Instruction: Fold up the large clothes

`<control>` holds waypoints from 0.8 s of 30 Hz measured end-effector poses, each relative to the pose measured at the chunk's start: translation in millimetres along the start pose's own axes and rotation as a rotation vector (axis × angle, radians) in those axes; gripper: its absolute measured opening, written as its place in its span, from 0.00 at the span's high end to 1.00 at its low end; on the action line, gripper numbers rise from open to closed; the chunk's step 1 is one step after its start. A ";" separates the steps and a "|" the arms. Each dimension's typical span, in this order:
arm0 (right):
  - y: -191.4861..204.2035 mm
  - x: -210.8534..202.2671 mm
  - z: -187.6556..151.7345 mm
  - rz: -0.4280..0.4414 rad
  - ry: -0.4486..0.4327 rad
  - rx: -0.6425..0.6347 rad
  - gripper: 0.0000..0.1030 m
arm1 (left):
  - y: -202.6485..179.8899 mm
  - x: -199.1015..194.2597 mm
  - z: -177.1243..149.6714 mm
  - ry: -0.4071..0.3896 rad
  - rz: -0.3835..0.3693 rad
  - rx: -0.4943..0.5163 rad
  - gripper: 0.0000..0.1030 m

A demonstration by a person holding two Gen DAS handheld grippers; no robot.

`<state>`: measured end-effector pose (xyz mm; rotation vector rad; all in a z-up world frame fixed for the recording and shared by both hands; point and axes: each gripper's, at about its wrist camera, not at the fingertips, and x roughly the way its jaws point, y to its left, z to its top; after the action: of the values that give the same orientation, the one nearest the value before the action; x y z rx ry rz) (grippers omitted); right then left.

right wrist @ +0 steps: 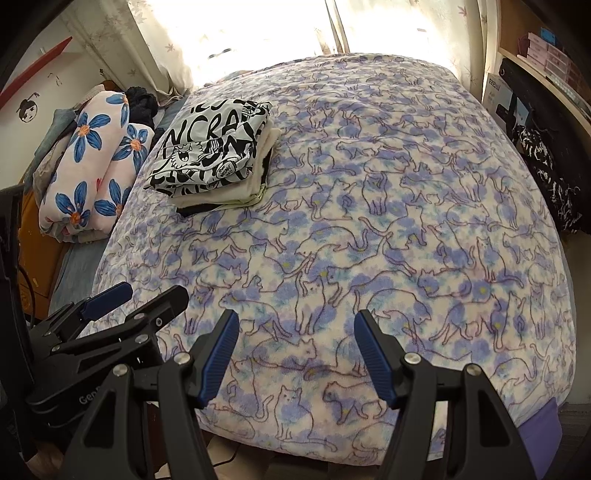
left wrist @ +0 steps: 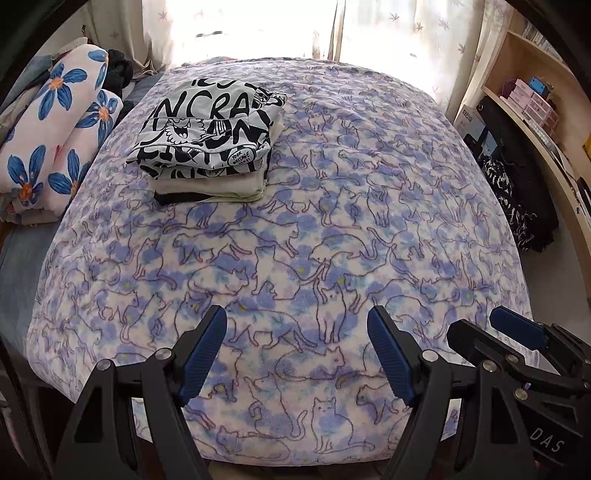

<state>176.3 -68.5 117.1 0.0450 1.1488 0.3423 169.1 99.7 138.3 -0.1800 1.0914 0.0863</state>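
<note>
A stack of folded clothes [left wrist: 210, 144] [right wrist: 218, 155] lies on the far left of the bed, a black-and-white lettered garment on top, cream and black ones under it. The bed wears a blue-and-white cat-print blanket [left wrist: 332, 240] [right wrist: 369, 229]. My left gripper [left wrist: 297, 321] hovers open over the blanket's near edge with nothing between its blue pads. My right gripper [right wrist: 297, 323] is open too, beside the left one, over the same near edge and far from the stack. In each wrist view the other gripper shows at the side, the right gripper [left wrist: 491, 326] and the left gripper [right wrist: 155, 293].
A rolled quilt with blue flowers [left wrist: 55, 136] [right wrist: 92, 173] lies left of the bed beside dark bundles. Wooden shelves [left wrist: 535, 92] with boxes stand at the right, black-and-white clothing [left wrist: 506, 199] hanging below. Bright curtains [left wrist: 258, 26] close off the far end.
</note>
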 end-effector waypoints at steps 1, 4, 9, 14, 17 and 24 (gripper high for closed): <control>1.0 0.6 -1.3 0.000 0.002 0.000 0.37 | -0.4 0.6 -0.6 0.003 -0.001 -0.002 0.25; 1.1 0.9 -2.8 0.000 0.003 0.001 0.37 | -2.5 2.3 -3.4 0.005 0.000 -0.006 0.25; 0.2 1.2 -1.4 0.000 0.005 0.000 0.37 | -2.0 3.8 -5.5 0.010 -0.004 -0.007 0.25; -0.6 1.9 -3.5 -0.002 0.007 0.003 0.37 | -1.2 5.3 -8.7 0.016 -0.005 -0.010 0.25; -1.7 2.0 -3.4 -0.002 0.008 0.001 0.37 | -1.1 5.6 -10.5 0.017 -0.004 -0.009 0.25; -2.6 2.9 -4.0 -0.002 0.012 0.001 0.37 | -1.8 6.4 -9.8 0.020 -0.004 -0.011 0.25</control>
<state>174.3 -70.7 112.3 0.0425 1.1611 0.3406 163.8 95.9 128.5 -0.1934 1.1102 0.0876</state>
